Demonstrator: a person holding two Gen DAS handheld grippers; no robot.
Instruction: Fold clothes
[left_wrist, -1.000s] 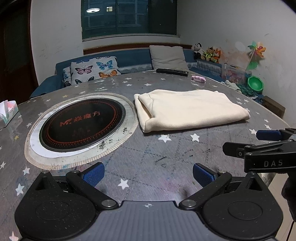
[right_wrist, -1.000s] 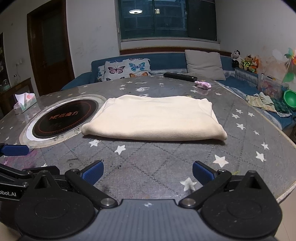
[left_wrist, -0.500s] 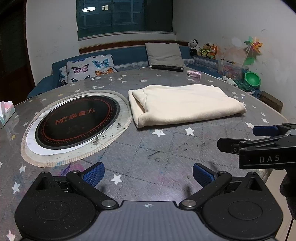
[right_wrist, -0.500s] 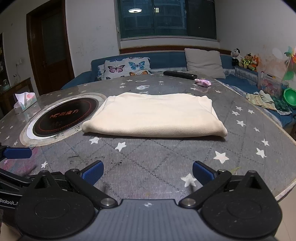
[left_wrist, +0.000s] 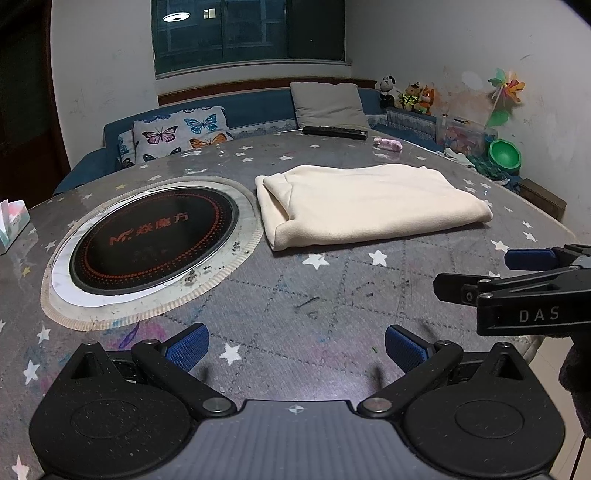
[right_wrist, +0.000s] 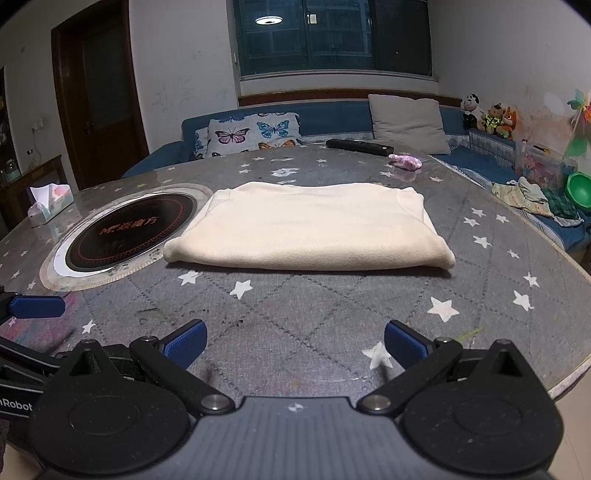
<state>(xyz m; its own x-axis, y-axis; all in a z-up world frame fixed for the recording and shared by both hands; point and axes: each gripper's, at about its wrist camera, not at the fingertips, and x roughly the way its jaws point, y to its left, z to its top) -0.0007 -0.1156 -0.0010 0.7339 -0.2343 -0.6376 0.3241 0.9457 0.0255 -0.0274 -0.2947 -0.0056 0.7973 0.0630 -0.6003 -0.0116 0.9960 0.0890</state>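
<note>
While both grippers hang over the near edge of the round table (right_wrist: 480, 302), nothing is in either one. Left gripper (left_wrist: 297, 345) has its blue pads spread wide apart with only the star-print tabletop between them, and the right gripper (right_wrist: 293, 341) is spread the same way, also empty.

The folded cream garment (right_wrist: 306, 229) lies flat on the table, well ahead of both tools. From the left gripper it's forward and off to the right; from the right gripper it's pretty much dead ahead, its thick folded edge facing the camera. Neither tool touches it.

Just left of the garment sits the round black cooktop (left_wrist: 153, 240) set into the table, almost touching the cloth's left end, so it's ahead and left of the left gripper. Farther out past the garment there's a black remote (right_wrist: 360, 147) and a small pink thing (right_wrist: 405, 161) near the far rim. A tissue box (right_wrist: 50, 203) sits way off to the left. In the left wrist view the right gripper pokes in from the right side.
</note>
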